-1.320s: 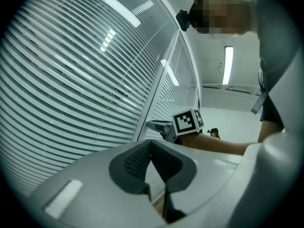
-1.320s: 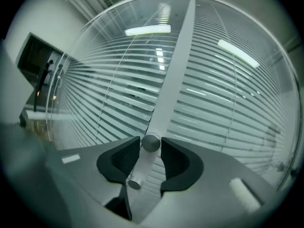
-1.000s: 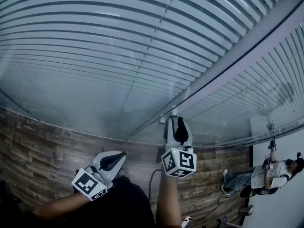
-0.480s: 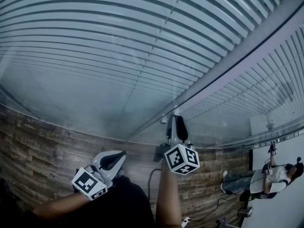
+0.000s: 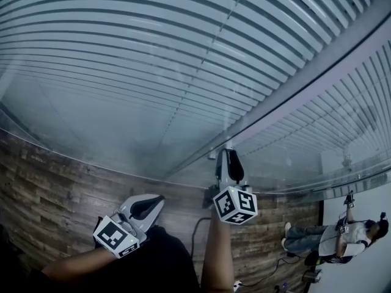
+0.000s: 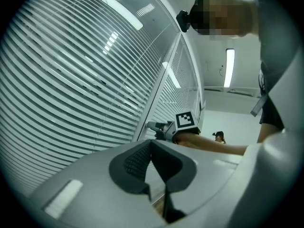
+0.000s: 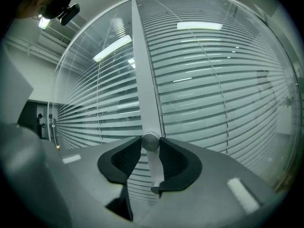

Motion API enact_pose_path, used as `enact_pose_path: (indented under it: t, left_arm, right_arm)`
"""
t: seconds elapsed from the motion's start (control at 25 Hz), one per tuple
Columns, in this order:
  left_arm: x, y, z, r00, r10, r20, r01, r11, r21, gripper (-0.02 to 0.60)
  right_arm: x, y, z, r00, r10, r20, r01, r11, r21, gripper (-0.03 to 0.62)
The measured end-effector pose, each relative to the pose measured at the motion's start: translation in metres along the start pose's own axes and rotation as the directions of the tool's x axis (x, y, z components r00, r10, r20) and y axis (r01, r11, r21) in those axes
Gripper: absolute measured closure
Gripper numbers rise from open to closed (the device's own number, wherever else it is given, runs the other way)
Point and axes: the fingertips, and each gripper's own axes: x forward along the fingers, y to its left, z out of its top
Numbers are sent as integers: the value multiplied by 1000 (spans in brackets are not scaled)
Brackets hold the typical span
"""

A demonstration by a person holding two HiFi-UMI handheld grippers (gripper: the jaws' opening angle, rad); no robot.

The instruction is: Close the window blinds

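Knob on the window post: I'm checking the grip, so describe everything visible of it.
The knob is a small round cap of dull silver metal on a pale stem that runs down from it to a smaller rounded end. It stands in front of the grey window post, between two slatted blinds. The right gripper has just been closing; its jaws now press the knob from both sides.

Room with glass wall, strip lighting.
Glass wall [image 5: 122, 102] fills the upper frame, split by a grey post [image 5: 317, 78]. Plank floor [image 5: 49, 194] runs across the bottom, white wall [image 5: 360, 273] sits lower right, and a ceiling light [image 6: 229, 68] is lit.
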Motion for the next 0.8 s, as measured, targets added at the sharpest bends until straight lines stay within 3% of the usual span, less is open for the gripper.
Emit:
enact_pose_path:
  t: [0.16,0.36,0.72,0.8]
  left_arm:
    - [7,-6,-2,1000,-13,-17,14,1000,16,583]
    - [8,-13,-7,1000,-9,-29,11,999,46,583]
    - [6,-12,-5,1000,1,-7,0,998,61,583]
    - [3,-11,-6,1000,3,-6,-2,998,61,583]
  right_arm:
    - [3,1,0,999,-25,-36,19,984,-177,471]
    - [1,3,0,997,-32,-64,13,959,-282,473]
    - [0,13,-7,991,-64,-118,-17,816,-578,473]
    - [0,17,-10,990,-64,-124,-21,811,-585,471]
